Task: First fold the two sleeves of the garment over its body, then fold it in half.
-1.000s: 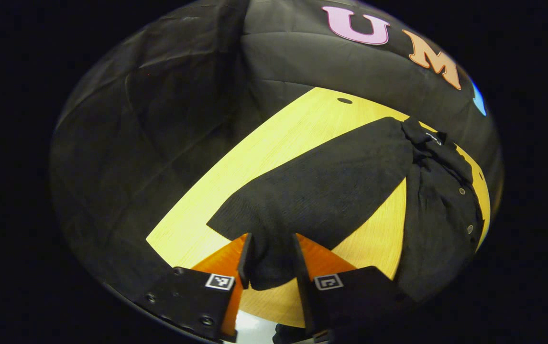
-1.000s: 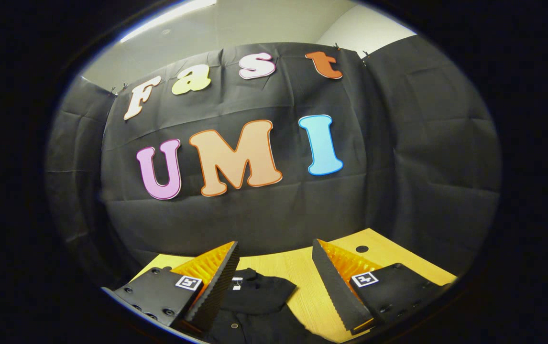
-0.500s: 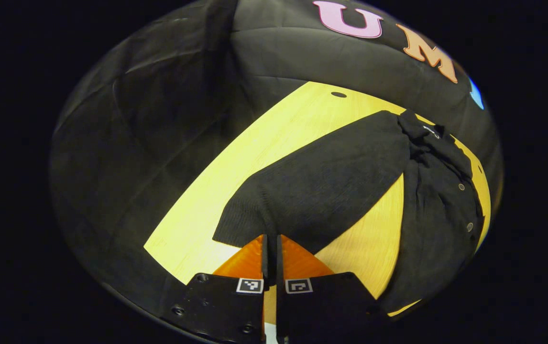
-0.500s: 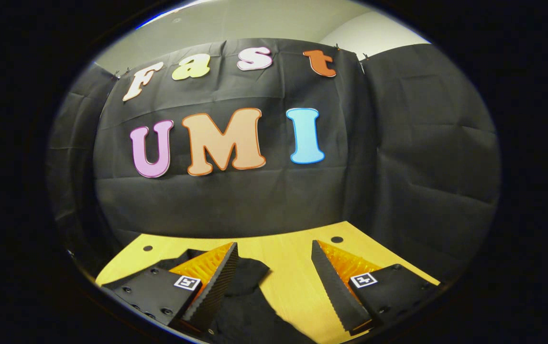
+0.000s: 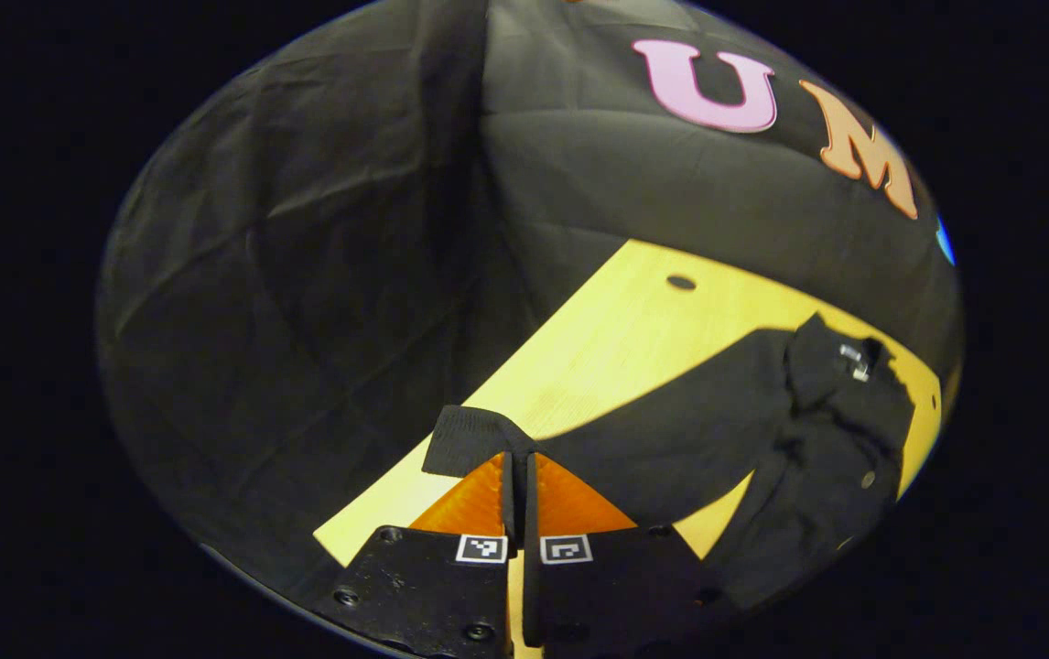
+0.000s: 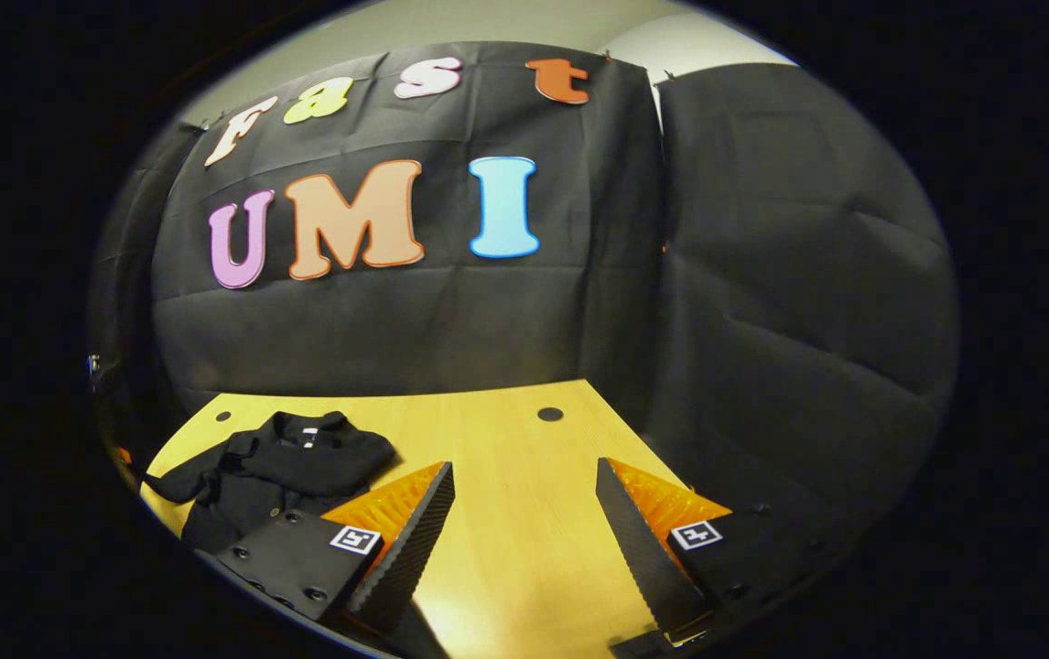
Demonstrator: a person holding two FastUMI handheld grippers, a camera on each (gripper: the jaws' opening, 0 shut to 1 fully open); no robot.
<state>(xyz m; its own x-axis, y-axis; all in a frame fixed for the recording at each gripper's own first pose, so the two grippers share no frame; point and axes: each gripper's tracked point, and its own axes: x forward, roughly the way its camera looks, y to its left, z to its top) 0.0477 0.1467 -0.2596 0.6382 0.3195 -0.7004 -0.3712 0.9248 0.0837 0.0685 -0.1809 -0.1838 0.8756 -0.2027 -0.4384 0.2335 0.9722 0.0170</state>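
Both left gripper (image 5: 517, 476) jaws pinch the sleeve (image 5: 653, 439) cuff; right gripper (image 6: 524, 526) gapes wide.

The left tool (image 5: 517, 480), open around the sleeve (image 5: 662, 439) a second ago, now has its fingers pressed together on the cuff (image 5: 465, 437) and has lifted it off the table (image 5: 598, 348), so the sleeve hangs stretched ahead of the tool toward the garment's body (image 5: 817, 485). The right tool (image 6: 524, 540), still spread wide, has swung rightward: the garment (image 6: 277, 471), formerly between its fingers, now lies off to its left.
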